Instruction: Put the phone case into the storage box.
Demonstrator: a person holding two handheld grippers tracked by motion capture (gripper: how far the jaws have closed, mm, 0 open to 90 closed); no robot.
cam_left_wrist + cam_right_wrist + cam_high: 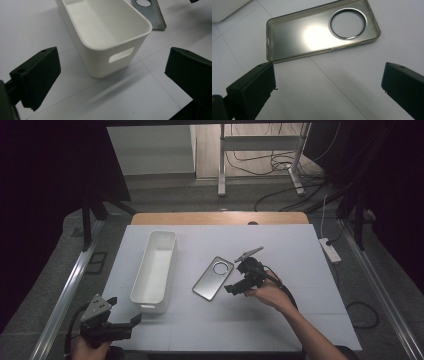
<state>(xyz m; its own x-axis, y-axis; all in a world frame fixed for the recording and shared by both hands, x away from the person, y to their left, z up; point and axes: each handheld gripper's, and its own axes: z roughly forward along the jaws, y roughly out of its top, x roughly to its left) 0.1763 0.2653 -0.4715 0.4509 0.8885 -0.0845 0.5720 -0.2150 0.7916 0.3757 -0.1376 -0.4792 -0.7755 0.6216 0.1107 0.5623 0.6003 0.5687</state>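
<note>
Two grippers, both spread wide and empty, over a white worktop (300, 310) with a phone case (213, 277) and a white bin (155, 270).

The right gripper (235, 289) hangs just beside the near end of the phone case (319, 32), which lies flat, hollow side up, right of the bin and apart from it. The left gripper (131, 319) waits near the bin's handle end (121, 55). To pick up the case well, the right gripper likely needs to come lower and straddle one thin side wall, closing on the rim rather than the flat back, since the shell sits flush with the worktop. No brand, label or writing can be read on the case or the bin.
</note>
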